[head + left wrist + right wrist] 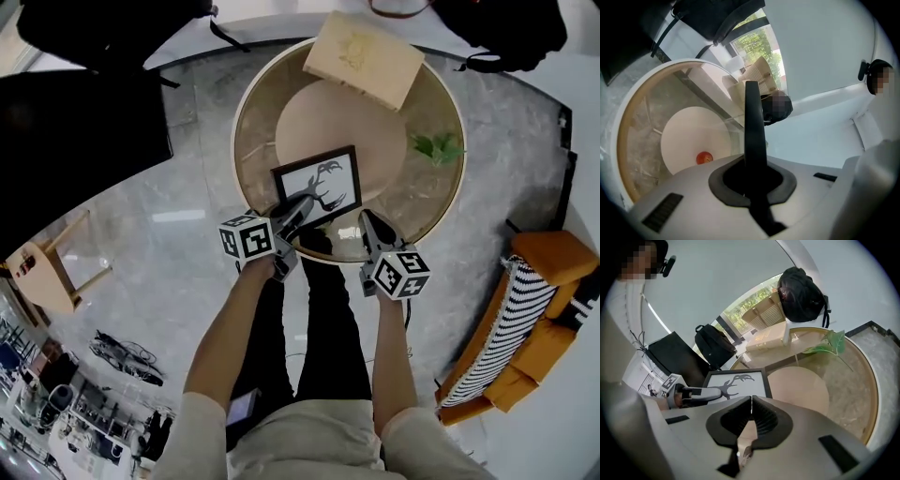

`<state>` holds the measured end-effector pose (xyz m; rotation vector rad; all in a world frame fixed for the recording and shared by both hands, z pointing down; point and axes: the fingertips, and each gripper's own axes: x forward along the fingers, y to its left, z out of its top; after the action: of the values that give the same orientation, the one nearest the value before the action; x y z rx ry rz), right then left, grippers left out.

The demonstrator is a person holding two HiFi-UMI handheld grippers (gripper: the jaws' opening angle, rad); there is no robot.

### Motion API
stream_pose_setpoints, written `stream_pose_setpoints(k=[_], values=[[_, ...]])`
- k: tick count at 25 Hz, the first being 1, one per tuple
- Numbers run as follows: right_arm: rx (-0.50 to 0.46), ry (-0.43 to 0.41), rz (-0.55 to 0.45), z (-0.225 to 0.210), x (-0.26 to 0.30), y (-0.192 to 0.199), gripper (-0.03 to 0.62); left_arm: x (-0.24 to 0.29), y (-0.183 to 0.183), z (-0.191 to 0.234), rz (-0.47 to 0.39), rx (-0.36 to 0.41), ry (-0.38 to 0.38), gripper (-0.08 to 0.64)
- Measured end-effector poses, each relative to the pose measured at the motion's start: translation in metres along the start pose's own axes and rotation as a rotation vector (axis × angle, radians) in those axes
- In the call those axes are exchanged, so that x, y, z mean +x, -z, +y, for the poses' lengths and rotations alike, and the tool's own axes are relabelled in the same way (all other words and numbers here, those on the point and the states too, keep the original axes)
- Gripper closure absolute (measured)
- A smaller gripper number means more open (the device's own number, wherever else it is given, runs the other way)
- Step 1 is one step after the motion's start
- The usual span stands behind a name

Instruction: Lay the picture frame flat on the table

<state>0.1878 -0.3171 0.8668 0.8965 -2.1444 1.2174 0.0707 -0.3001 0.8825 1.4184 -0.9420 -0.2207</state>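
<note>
In the head view, a round glass table (235, 131) carries the black picture frame (323, 183), its antler print facing up over the near half of the top. A pale box (363, 58) sits at the far rim and a green leaf (437, 147) at the right. The left gripper (298, 208) meets the frame's near left corner; the right gripper (368, 225) hangs just beside the frame's near right corner, over the table's rim. In the left gripper view, the fingers are clamped on the frame's dark edge, and a small red ball (704, 158) shows below the glass. In the right gripper view, the fingers (764, 416) are pressed together with nothing between them. Whether the frame lies fully on the glass cannot be told.
</note>
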Motion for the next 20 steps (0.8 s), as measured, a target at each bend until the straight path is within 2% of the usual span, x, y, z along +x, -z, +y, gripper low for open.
stream_pose_setpoints(k=[8, 15, 20], values=[[-0.064, 0.027, 0.009, -0.026, 0.044, -0.012, 0.559, 0.043, -0.001, 0.004, 0.042, -0.011, 0.010, 0.534], [-0.111, 0.055, 0.057, -0.035, 0.062, -0.001, 0.558, 0.054, 0.003, 0.013, 0.061, -0.008, -0.035, 0.531], [-0.130, 0.062, 0.054, -0.034, 0.067, 0.001, 0.559, 0.056, 0.001, 0.021, 0.078, 0.015, -0.077, 0.521]])
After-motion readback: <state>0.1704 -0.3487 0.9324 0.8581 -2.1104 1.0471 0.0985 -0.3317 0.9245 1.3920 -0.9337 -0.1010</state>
